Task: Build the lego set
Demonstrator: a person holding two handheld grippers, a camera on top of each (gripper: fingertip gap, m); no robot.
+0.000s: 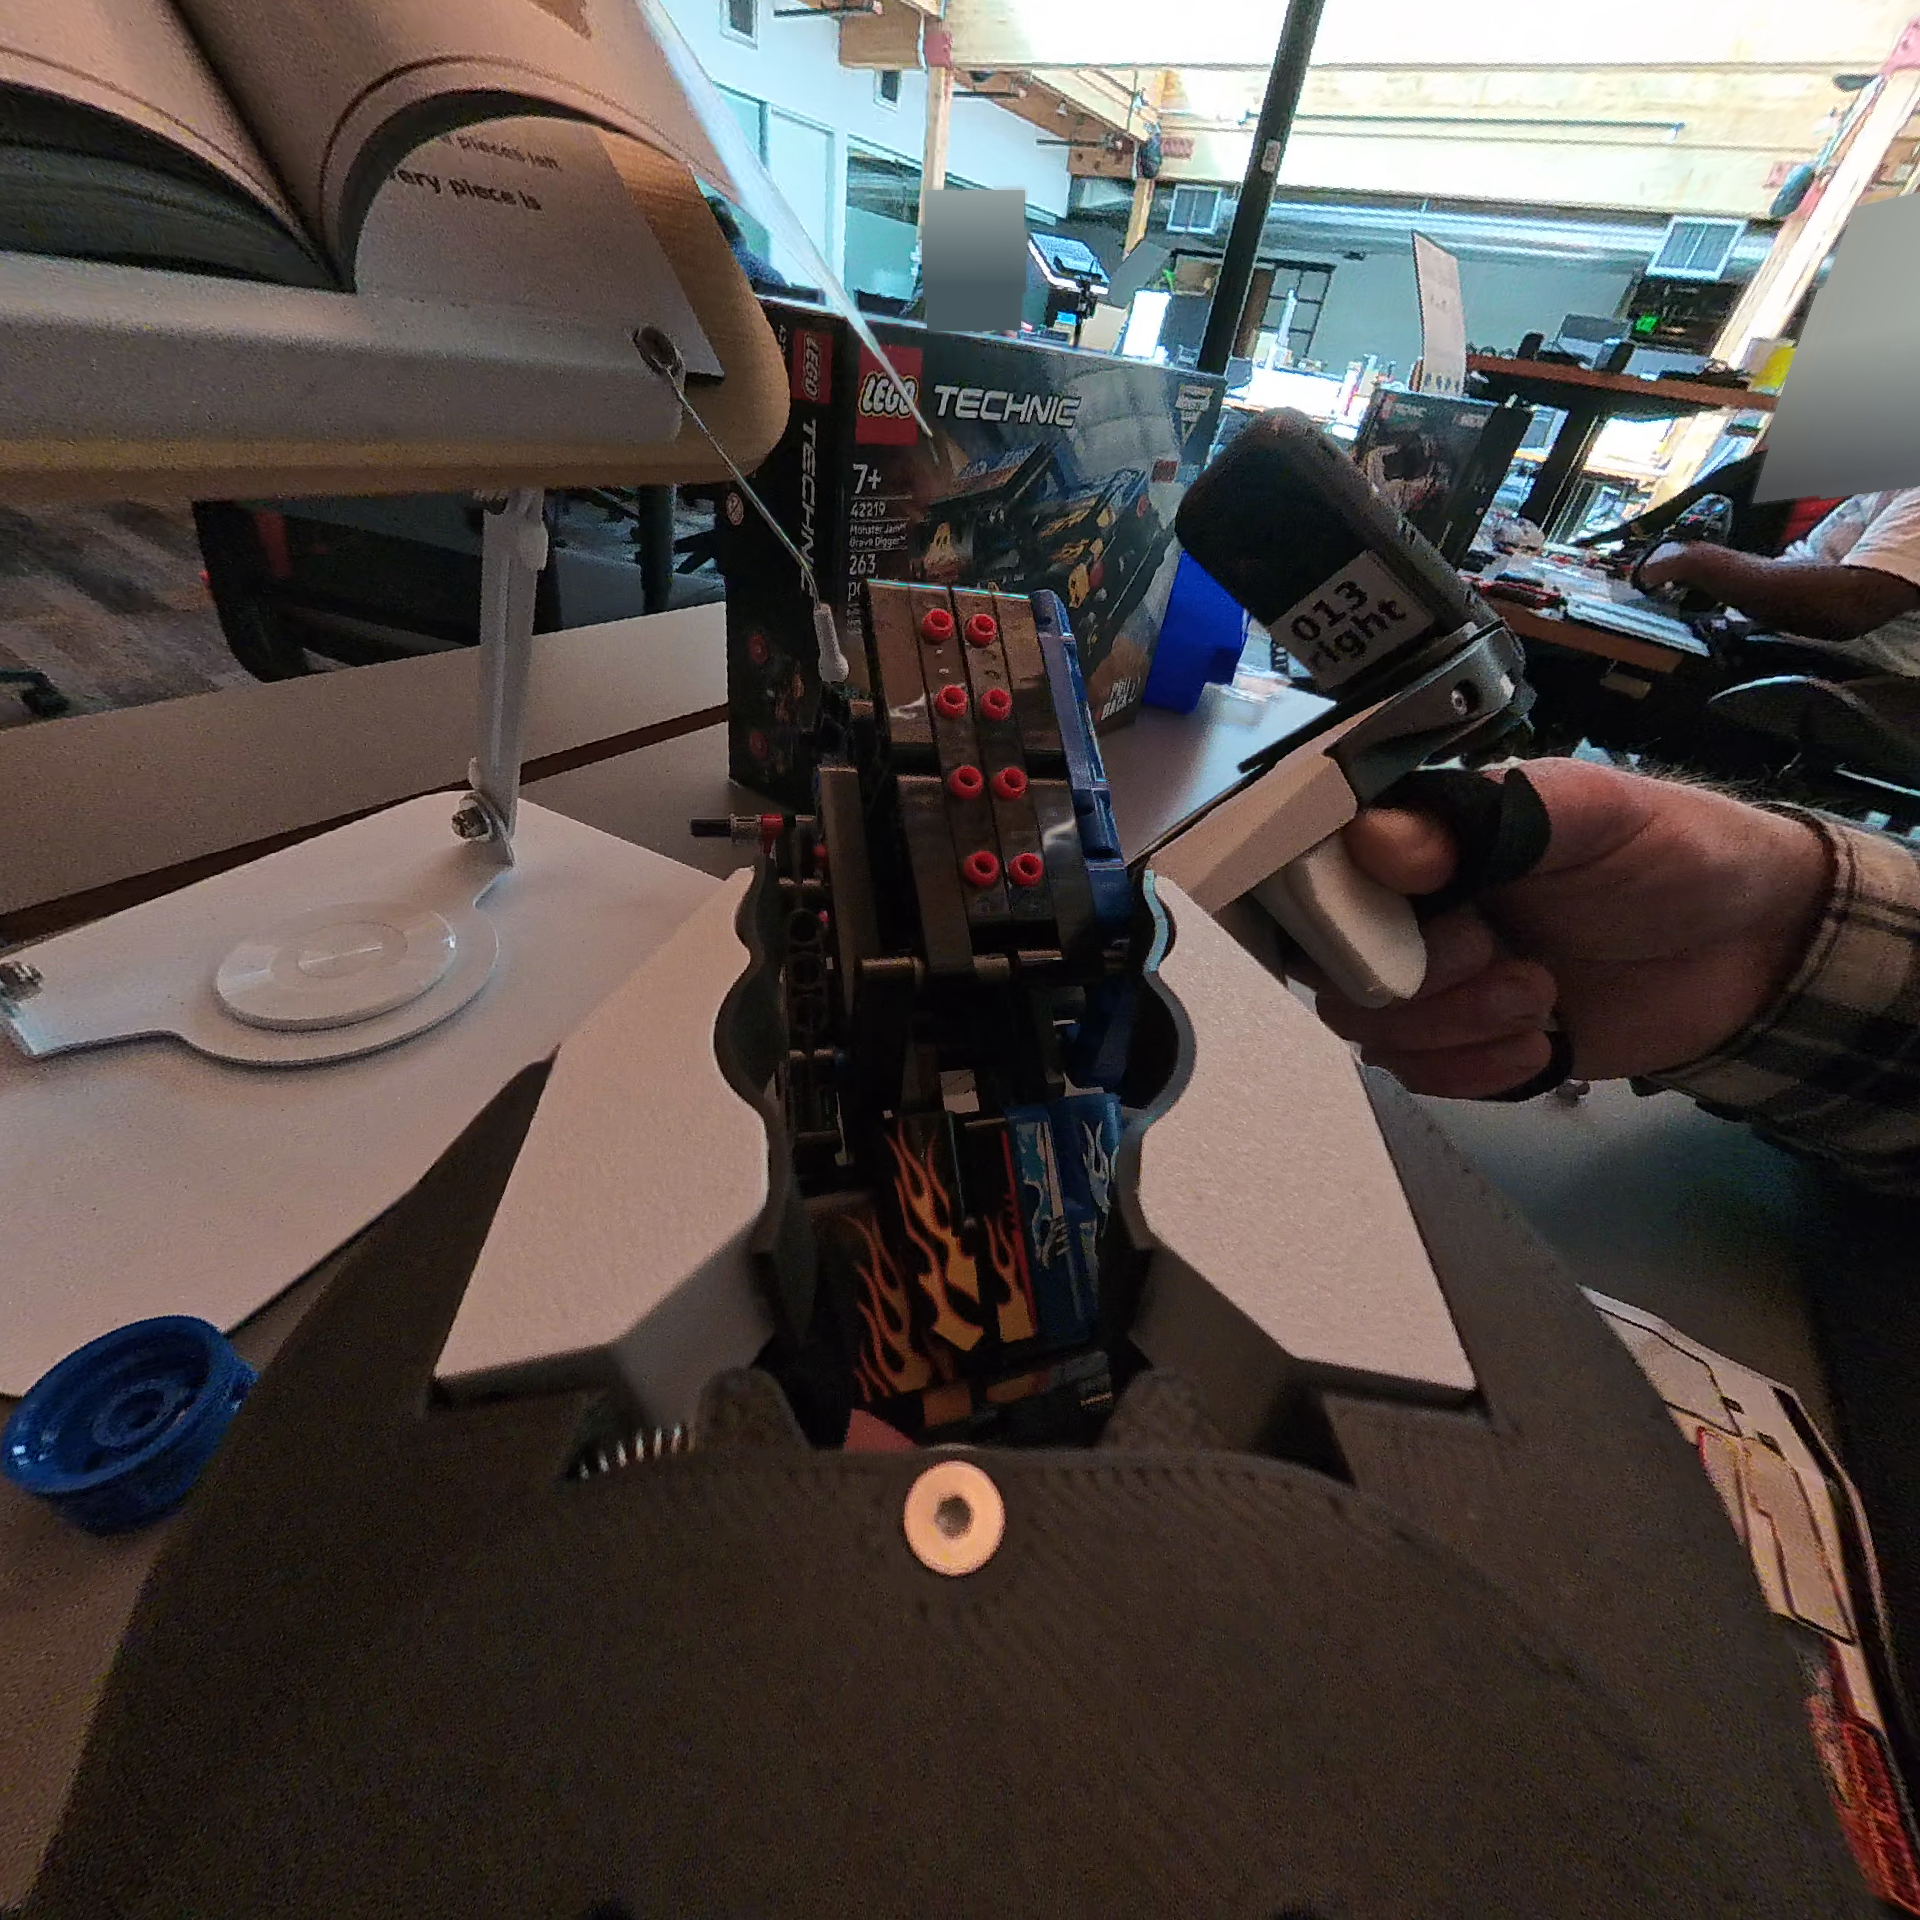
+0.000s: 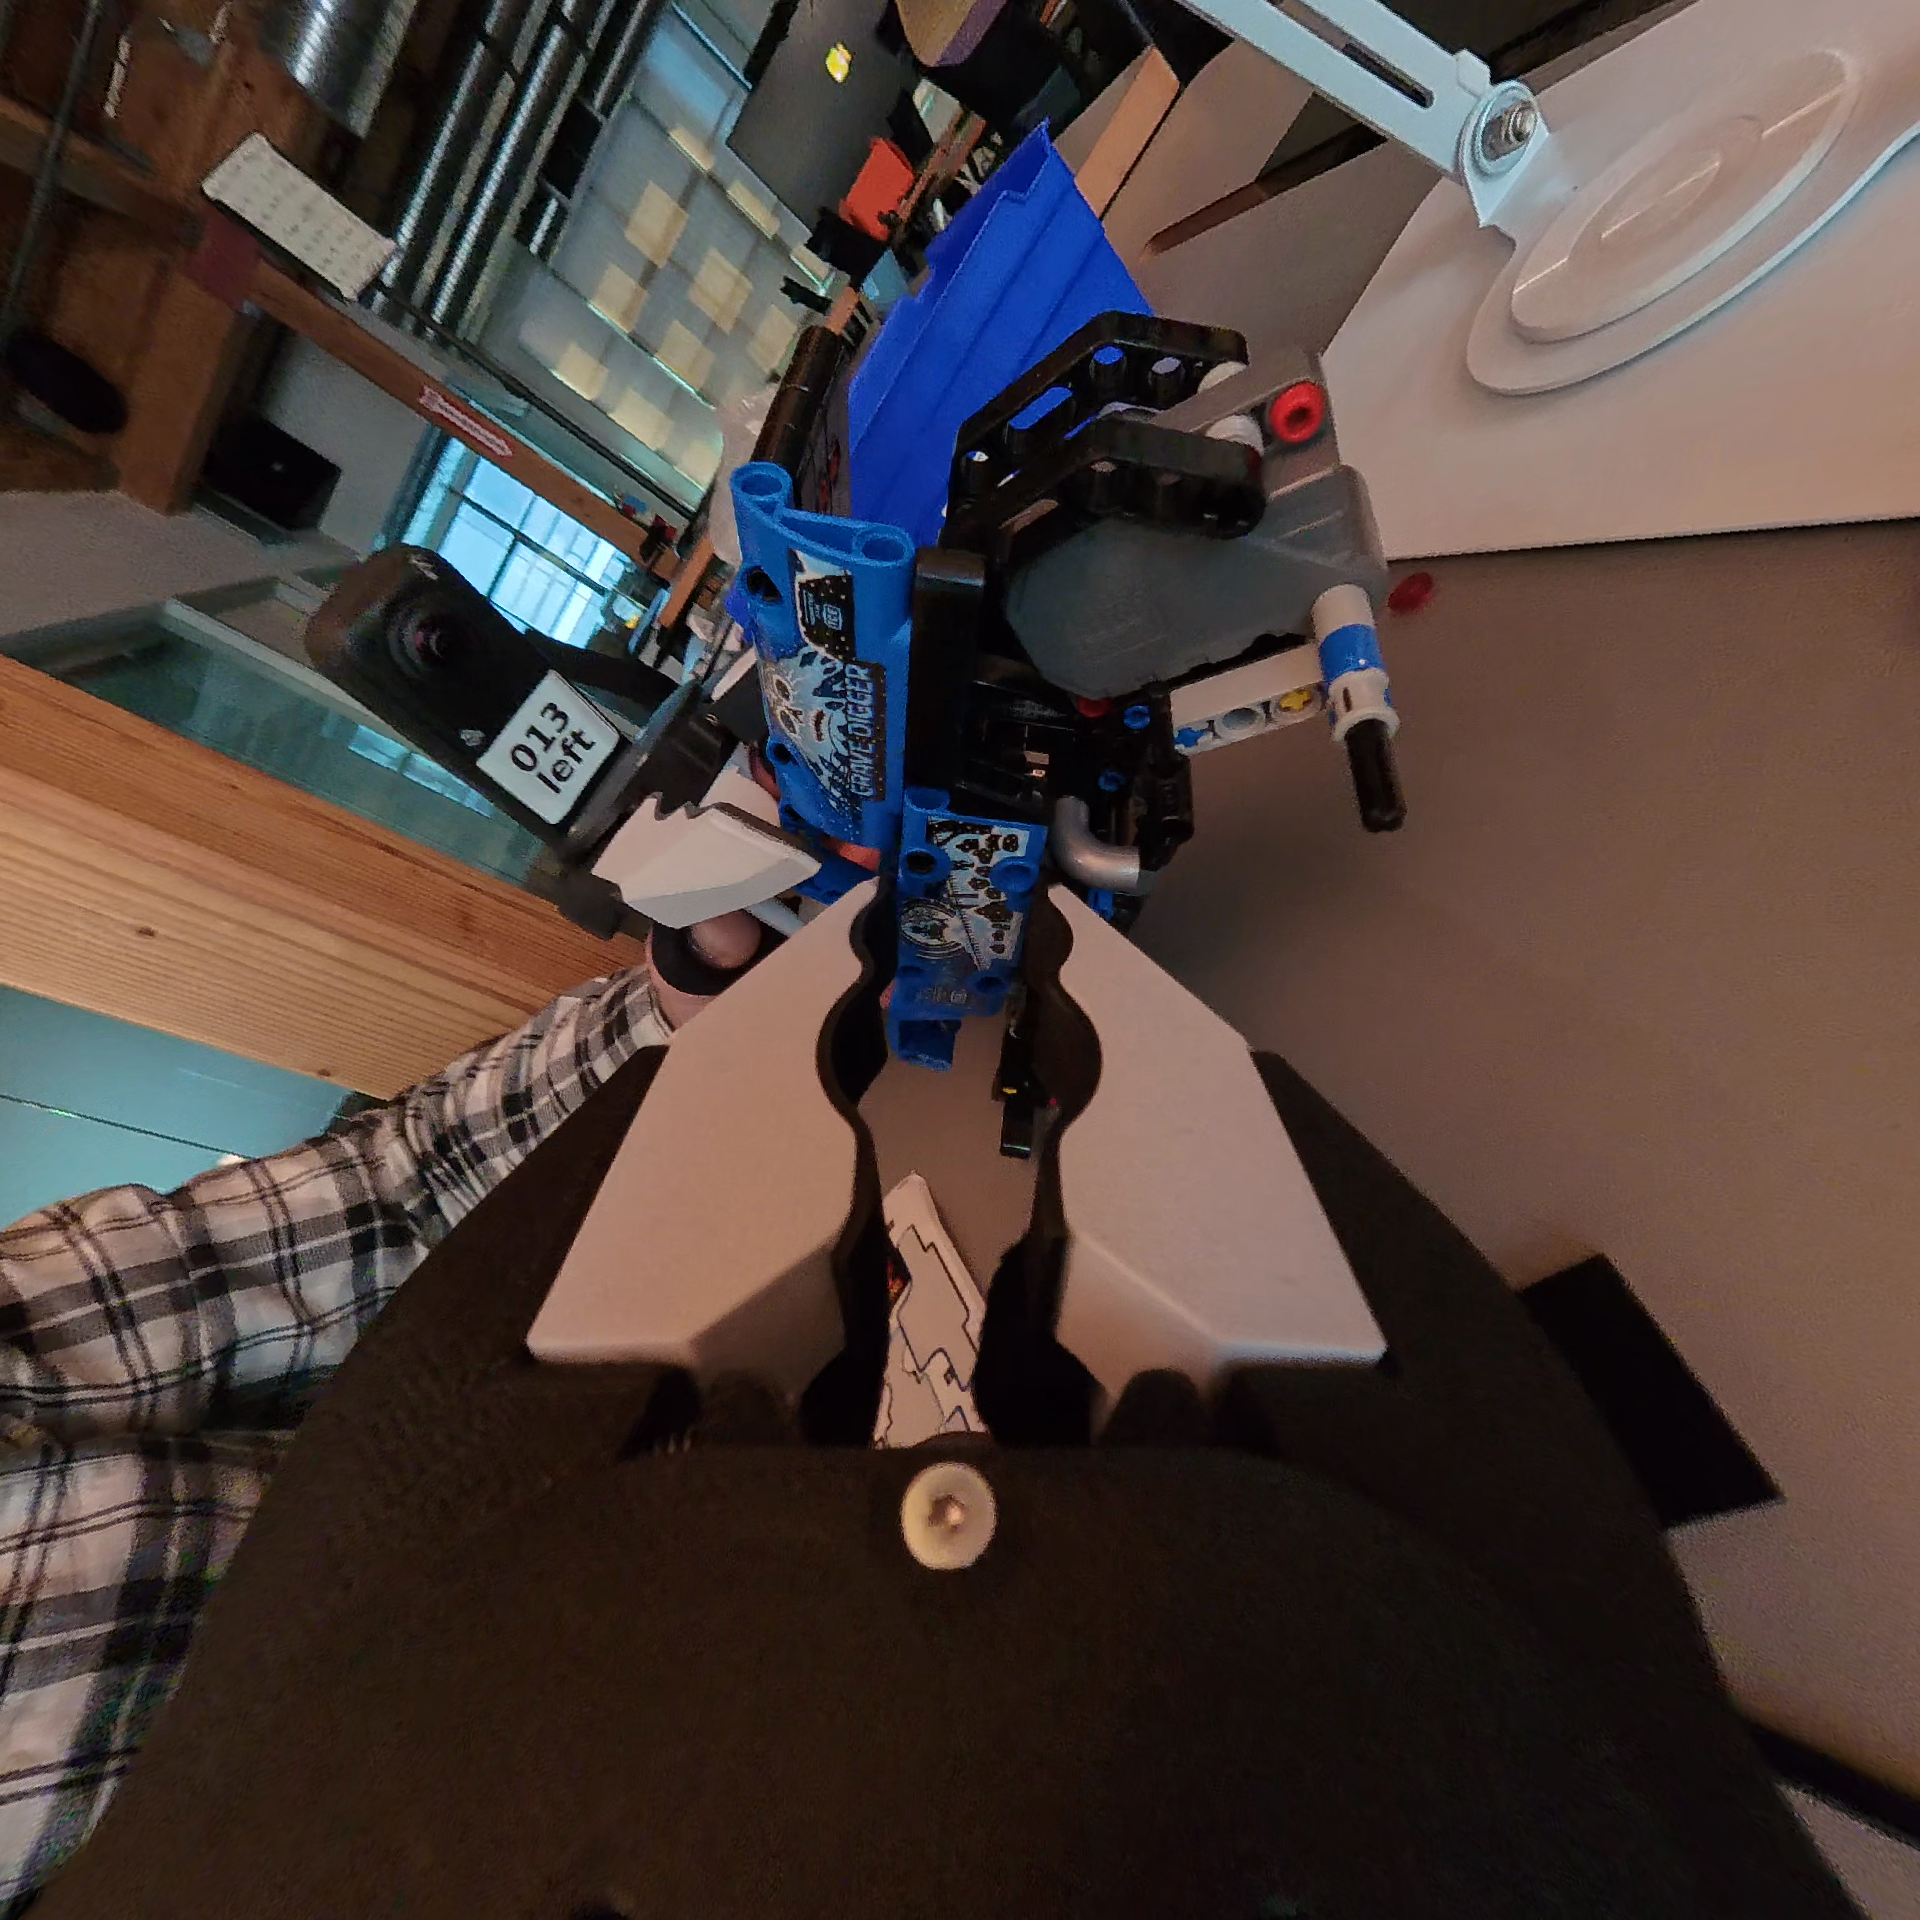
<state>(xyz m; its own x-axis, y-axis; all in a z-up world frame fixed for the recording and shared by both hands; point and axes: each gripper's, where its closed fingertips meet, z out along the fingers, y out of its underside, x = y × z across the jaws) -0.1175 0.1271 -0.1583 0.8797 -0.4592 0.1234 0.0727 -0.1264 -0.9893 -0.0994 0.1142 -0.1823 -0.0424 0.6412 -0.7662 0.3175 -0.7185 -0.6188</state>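
Both tools are gripping the half-built blue-and-black plastic truck model: left tool steadying its body, right tool pinching a blue side panel, probably seating it.

Lego model: glossy hard plastic in black and blue, with red pins and printed flame stickers.
Left gripper: matt white fingers on a rough, layered dark plastic body, around the model.
Stand base, left of the model: smooth white-painted metal with a bare metal bolt.
Wheel hub, below the stand base: shiny blue plastic.
Sleeve: woven plaid cloth.
Table: matt grey.
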